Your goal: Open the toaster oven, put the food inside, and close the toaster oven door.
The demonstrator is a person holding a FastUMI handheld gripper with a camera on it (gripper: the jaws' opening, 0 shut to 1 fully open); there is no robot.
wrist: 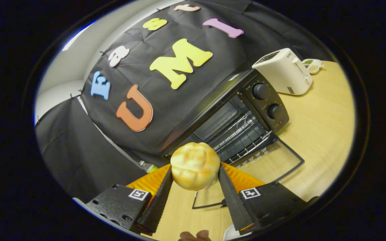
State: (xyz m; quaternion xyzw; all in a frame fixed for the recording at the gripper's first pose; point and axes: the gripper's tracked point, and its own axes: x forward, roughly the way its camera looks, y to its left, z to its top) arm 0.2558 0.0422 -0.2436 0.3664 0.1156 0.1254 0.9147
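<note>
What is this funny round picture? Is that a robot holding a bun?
No robot: a person holds a grabbing tool, and a camera on it looks forward along its two fingers. The gripper is squeezing a golden bun from both sides. Just beyond it stands a black toaster oven on a wooden table, with its glass door folded down open and a wire rack inside. Farther off sits a white toaster.

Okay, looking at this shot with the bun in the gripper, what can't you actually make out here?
- Gripper view: the bun, held in the gripper, hides the near left part of the toaster oven opening.
- The small dish behind the white toaster: contents too small to identify.
- Dial markings on the oven: too small.
</note>
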